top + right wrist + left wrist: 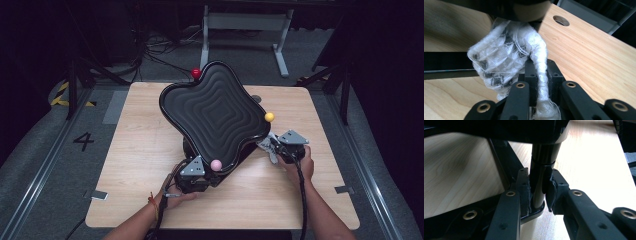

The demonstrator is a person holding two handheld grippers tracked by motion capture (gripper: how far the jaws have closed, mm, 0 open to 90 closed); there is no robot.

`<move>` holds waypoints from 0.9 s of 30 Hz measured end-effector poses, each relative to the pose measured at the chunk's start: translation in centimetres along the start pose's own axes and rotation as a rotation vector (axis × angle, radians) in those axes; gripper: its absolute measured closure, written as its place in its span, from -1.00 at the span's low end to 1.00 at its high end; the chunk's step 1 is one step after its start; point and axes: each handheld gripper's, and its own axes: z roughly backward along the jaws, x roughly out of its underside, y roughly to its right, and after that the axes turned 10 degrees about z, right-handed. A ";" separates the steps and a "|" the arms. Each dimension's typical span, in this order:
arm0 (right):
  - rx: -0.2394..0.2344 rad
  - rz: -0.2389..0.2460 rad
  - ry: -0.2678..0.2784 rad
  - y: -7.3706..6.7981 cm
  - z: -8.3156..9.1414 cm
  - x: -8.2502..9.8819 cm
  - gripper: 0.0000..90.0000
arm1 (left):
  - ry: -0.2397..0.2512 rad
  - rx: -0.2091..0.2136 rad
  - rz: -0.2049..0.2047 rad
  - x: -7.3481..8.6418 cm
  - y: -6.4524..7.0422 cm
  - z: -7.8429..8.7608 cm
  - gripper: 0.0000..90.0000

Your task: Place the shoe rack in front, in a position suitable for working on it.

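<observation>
Gripping the black upright post (537, 182) of a tilted stand, the left gripper (192, 176) is clamped shut around it near the foot, at roughly six o'clock on the wooden table (130, 165) in the high view. Its hold appears meant to steady the piece — a black, ripple-surfaced tray (212, 112) with a wavy rim, raised on that post and tipped toward the person.

The right gripper (282, 149) works at about four o'clock, its jaws pinched tight on a white cloth (506, 62) with a dark diamond weave. That cloth is bunched against the underside of the tray's edge, which suggests a wiping pass along the rim while the other hand keeps the stand from swinging.

Three small balls stand at the tray's lobes: a pink ball (216, 164) at six o'clock, a yellow ball (269, 117) at three, a red ball (196, 73) at eleven.

From above, the cloth is little more than a pale scrap at the gripper's tip — the right gripper view reveals its weave, loose threads and the twisted strand caught between the pads. The left gripper view, in turn, shows the post seated on its base plate (534, 213), hidden beneath the tray in the high view. A round hole (561, 20) in the tabletop shows beyond the cloth.
</observation>
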 end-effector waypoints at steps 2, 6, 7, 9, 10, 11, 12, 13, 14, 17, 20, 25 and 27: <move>-0.012 -0.017 0.004 0.1 0.1 0.1 0.83 | -0.005 -0.015 -0.010 0.0 0.2 0.0 0.65; -0.062 -0.035 0.030 -0.6 0.2 -0.3 0.83 | 0.007 -0.015 -0.005 -0.1 0.3 -0.3 0.65; -0.078 -0.028 0.034 -0.9 0.2 -0.5 0.83 | 0.011 -0.014 -0.008 -0.1 0.3 -0.5 0.65; -0.117 -0.016 0.056 -1.8 0.1 -0.9 0.83 | 0.006 -0.018 -0.010 -0.3 0.5 -0.8 0.65; -0.149 -0.002 0.060 -2.5 -0.2 -1.1 0.83 | 0.011 -0.017 -0.006 -0.3 0.5 -0.9 0.65; -0.162 0.007 0.055 -3.0 -0.3 -1.2 0.83 | 0.012 -0.020 -0.014 -0.4 0.6 -1.1 0.65; -0.194 0.012 0.050 -3.6 -0.5 -1.2 0.83 | 0.012 -0.020 -0.009 -0.5 0.7 -1.2 0.65; -0.223 0.010 0.049 -4.1 -0.7 -1.2 0.83 | 0.013 -0.019 -0.005 -0.5 0.7 -1.3 0.65; -0.254 0.017 0.048 -4.5 -0.8 -1.2 0.83 | 0.014 -0.023 -0.008 -0.5 0.8 -1.4 0.65; -0.301 0.045 0.057 -5.4 -0.7 -1.6 0.83 | 0.008 -0.026 -0.013 -0.6 0.9 -1.4 0.65; -0.337 0.083 0.063 -5.9 -0.5 -1.7 0.83 | 0.008 -0.026 -0.014 -0.6 0.9 -1.4 0.65; -0.409 0.132 0.079 -6.9 0.0 -2.1 0.82 | 0.006 -0.032 -0.019 -0.6 1.0 -1.5 0.65; -0.432 0.148 0.083 -7.5 0.3 -2.3 0.82 | 0.004 -0.031 -0.019 -0.7 1.0 -1.5 0.65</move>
